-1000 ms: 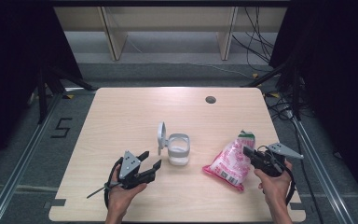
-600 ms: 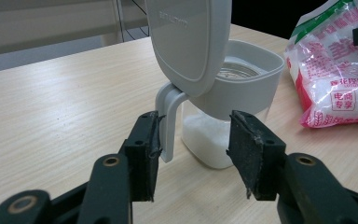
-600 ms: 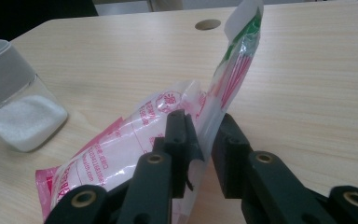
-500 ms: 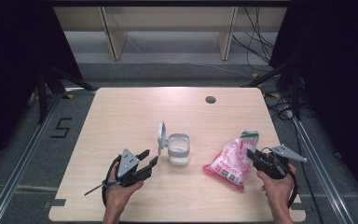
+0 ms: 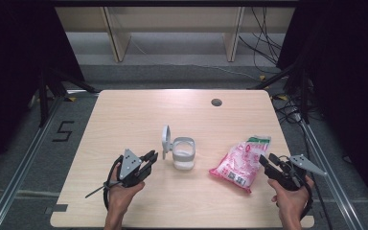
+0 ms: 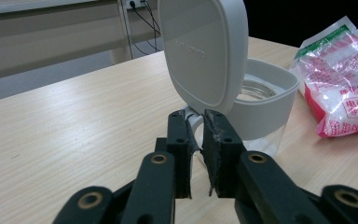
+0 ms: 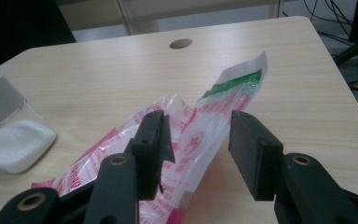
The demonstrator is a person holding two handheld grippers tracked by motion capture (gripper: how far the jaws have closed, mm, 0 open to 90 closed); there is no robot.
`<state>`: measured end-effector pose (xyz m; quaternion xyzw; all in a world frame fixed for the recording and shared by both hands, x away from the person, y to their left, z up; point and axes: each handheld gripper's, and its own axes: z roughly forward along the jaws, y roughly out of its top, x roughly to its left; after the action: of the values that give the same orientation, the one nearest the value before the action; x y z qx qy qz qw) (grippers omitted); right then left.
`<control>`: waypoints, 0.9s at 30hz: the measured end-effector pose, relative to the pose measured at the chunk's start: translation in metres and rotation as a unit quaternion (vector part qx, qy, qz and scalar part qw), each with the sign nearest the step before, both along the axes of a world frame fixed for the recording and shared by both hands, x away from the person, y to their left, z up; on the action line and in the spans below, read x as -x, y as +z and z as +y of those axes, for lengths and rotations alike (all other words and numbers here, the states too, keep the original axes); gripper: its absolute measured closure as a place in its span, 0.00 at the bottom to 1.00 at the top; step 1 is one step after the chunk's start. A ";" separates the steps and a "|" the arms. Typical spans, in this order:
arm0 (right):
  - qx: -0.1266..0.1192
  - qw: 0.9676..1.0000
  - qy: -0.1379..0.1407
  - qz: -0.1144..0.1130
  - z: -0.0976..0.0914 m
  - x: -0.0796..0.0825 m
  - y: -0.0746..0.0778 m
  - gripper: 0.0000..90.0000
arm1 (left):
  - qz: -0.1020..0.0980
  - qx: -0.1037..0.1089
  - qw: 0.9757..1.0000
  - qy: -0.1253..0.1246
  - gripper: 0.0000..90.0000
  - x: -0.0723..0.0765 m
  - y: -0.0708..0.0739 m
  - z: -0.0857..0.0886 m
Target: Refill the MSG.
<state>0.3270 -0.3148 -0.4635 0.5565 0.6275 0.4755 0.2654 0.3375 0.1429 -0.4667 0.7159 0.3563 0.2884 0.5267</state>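
Observation:
A clear jar with a grey rim stands near the table's middle, holding white grains at the bottom. Its grey lid is flipped up on the left side. A pink and white plastic bag with a green top lies flat to its right. My left gripper is shut with a slim gap and holds nothing; its tips point at the jar just under the raised lid. My right gripper is open, and its jaws stand over the near edge of the bag.
The light wooden table has a round cable hole at the back right. Metal floor rails run along both sides, and cables lie on the floor at the right. Wooden shelf legs stand beyond the table's far edge.
My right gripper has drawn slightly to the right and nearer the front edge, off the bag's side. The left gripper, jar and bag have barely moved.

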 end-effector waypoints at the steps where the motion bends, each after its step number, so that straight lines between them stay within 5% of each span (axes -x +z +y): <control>1: -0.003 1.000 0.000 0.011 0.003 0.003 0.001 0.62 | 0.001 0.000 1.000 0.001 0.92 0.000 0.000 0.001; 13: 0.039 0.997 0.068 -0.028 0.032 0.015 0.004 0.59 | -0.005 -0.002 1.000 0.009 0.99 -0.004 0.008 0.005; 17: 0.024 0.995 0.094 -0.009 0.045 0.021 0.003 0.57 | -0.006 -0.012 1.000 0.007 0.99 -0.004 0.013 0.004; 18: 0.042 0.993 0.110 -0.016 0.046 0.020 0.002 0.57 | -0.009 -0.013 1.000 0.005 0.99 -0.005 0.013 0.004; 20: 0.028 0.993 0.113 -0.009 0.053 0.023 0.001 0.56 | -0.006 -0.013 1.000 0.008 0.99 -0.006 0.015 0.004; 21: 0.044 0.991 0.128 -0.009 0.055 0.023 0.001 0.55 | -0.004 -0.011 1.000 0.006 0.99 -0.008 0.015 0.003; 25: 0.036 0.990 0.134 0.005 0.064 0.028 -0.001 0.52 | 0.000 -0.008 1.000 0.004 0.99 -0.011 0.015 0.002; 26: 0.048 0.987 0.151 -0.003 0.062 0.026 -0.003 0.52 | 0.001 -0.007 1.000 0.003 0.99 -0.011 0.015 0.002; 27: 0.046 0.989 0.140 0.005 0.064 0.028 -0.003 0.52 | 0.000 -0.007 1.000 0.002 0.99 -0.012 0.015 0.002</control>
<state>0.2987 -0.2508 -0.4667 0.4532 0.7217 0.4753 0.2185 0.3491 0.1447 -0.4512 0.7189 0.3555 0.2922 0.5209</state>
